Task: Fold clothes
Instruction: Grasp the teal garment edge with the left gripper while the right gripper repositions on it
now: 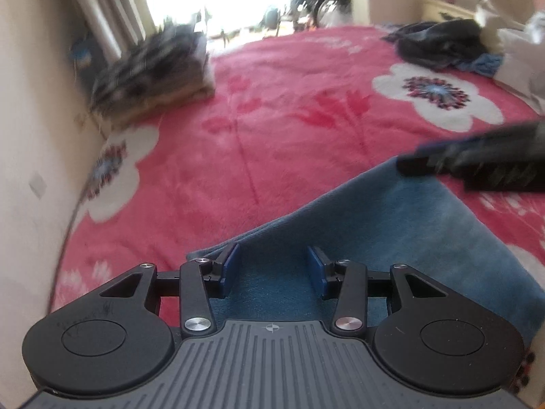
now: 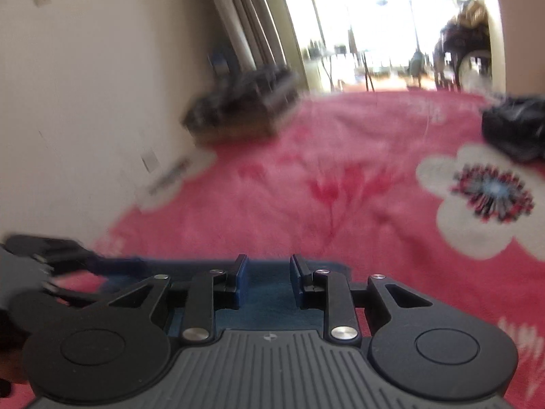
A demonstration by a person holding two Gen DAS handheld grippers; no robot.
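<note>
Both grippers tilting down over blue cloth (image 1: 408,225) on fuzzy pink floral blanket (image 1: 272,136).
Left gripper (image 1: 274,267) and right gripper (image 2: 267,281) both released, jaws apart, gripping nothing.

We note blown-out daylight from the doorway (image 2: 374,34); motion blur smears both fisheye views, edges bowed.
</note>
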